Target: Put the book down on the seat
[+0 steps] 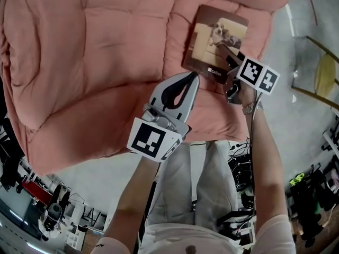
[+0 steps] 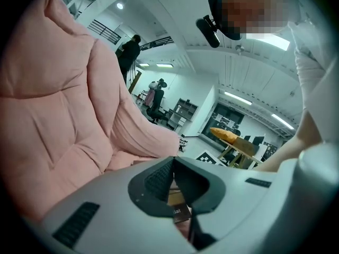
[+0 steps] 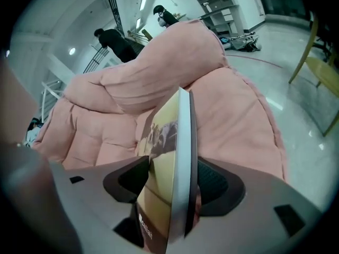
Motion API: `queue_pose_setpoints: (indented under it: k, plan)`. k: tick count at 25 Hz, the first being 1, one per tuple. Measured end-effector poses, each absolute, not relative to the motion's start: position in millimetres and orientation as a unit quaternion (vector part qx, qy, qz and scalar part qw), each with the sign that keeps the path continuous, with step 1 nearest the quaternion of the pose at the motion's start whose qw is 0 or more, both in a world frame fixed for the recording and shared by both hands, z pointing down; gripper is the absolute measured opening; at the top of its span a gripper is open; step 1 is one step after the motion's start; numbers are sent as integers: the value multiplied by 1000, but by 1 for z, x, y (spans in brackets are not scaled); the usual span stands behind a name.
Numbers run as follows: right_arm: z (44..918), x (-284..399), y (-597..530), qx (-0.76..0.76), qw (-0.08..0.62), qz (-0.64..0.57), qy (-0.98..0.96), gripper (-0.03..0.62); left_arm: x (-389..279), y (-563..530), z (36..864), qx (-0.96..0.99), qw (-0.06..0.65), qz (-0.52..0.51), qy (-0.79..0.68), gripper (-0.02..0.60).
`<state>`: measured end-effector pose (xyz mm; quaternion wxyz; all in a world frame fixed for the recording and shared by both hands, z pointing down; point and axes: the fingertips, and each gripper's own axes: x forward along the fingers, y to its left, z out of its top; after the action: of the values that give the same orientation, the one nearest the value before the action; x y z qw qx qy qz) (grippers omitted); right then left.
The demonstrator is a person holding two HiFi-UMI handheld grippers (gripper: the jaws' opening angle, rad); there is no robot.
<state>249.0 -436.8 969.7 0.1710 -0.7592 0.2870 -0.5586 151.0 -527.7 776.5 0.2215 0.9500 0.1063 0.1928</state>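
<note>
**Book on the pink seat, right gripper's jaws spread around it**

A padded pink seat (image 1: 106, 62) stood on a glossy grey floor (image 1: 312, 15) in a bright workshop with shelving (image 2: 183, 110) and a yellow chair (image 1: 324, 75) to the right. The book (image 1: 214, 41) lay cover-up on the seat's right cushion, near its front edge. The right gripper (image 1: 229, 57) straddled the book's near right corner with its jaws apart, gaps showing beside the book. The left gripper (image 1: 195, 77) hung just short of the book's near edge, its tips together and empty.
</note>
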Motion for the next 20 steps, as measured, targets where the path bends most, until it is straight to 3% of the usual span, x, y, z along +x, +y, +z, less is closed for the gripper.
queue_pose_setpoints:
  k: [6,17,18,20]
  plan:
    - [976,248,-425,-768,114,-567,275,268,146,-535,776,950,217,196,106,8]
    - [928,251,-428,-760,168,-526,343,265,160,-504,762,955,203,183,112,8]
    - [919,250,-428,-758,172,-520,353,250,161,-502,758,956,202,181,110,8]
    - [902,247,-424,-756,181,-509,369,149,161,-497,752,958,201,177,104,8]
